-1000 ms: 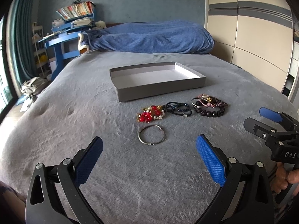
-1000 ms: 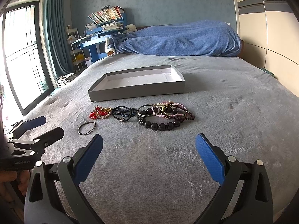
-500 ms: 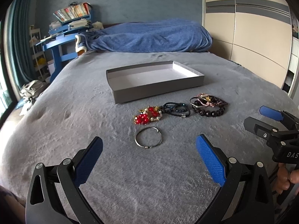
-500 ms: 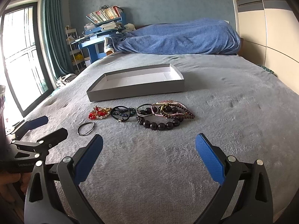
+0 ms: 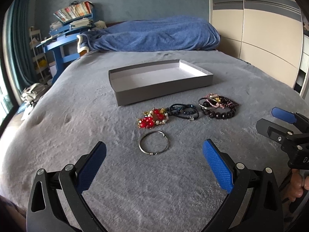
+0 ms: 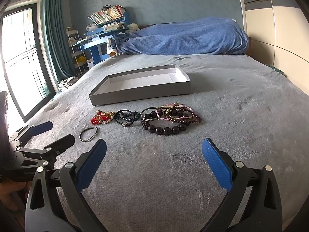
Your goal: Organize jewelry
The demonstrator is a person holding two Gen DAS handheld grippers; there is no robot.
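Lower left hand-held gripper (image 5: 154,162), spread wide and empty, squarely over thin metal ring (image 5: 154,143); pinch one rim; right hand-held gripper (image 6: 154,160) likewise spread, empty

Just ahead of the left tongs (image 5: 154,158), a thin bangle (image 5: 154,143) of dull grey metal on the fuzzy, matt grey blanket (image 5: 77,127). Farther off, glossy dark beads (image 6: 164,128) and a matt grey cardboard tray (image 6: 141,92), white inside. Black plastic tongs arms, with blue pads (image 5: 217,167) of dimpled rubber look.

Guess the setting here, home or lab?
Home, most likely a bedroom: the jewelry lies on a grey bed cover, a blue duvet is bunched at the head, and a cluttered blue desk stands by a curtained window.
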